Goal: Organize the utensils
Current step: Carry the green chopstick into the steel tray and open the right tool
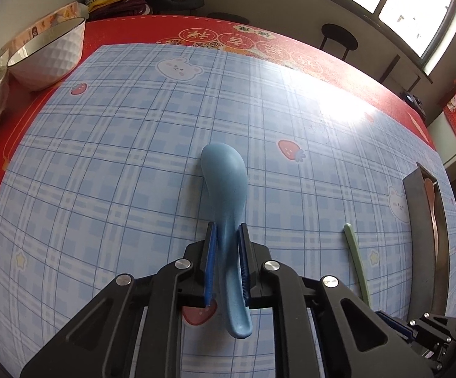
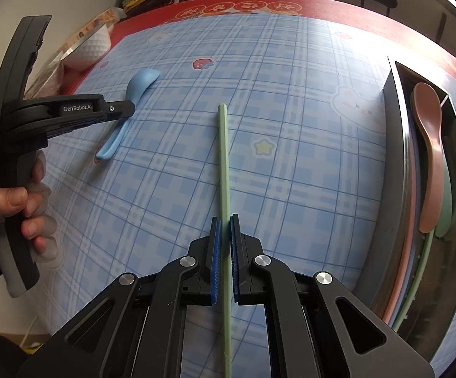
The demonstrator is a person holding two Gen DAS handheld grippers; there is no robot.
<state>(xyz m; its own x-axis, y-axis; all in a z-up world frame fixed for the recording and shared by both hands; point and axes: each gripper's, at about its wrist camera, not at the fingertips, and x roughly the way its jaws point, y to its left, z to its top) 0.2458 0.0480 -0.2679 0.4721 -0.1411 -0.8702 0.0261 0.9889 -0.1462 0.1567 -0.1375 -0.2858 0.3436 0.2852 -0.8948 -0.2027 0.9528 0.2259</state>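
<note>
Left claw (image 1: 228,236) clamped on blue spoon (image 1: 228,195) handle at frame centre, right claw (image 2: 224,230) clamped on green chopstick (image 2: 223,163) lying on tabletop (image 2: 290,157): risk, slim smooth items pivoting or slipping when lifted toward tray (image 2: 397,157) at right.

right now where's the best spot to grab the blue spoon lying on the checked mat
Take the blue spoon by its narrow handle, behind the bowl, coming from above with a pad on each long side. The handle is slim and straight-sided; the bowl is wide and rounded. The left tool straddles it there.
</note>
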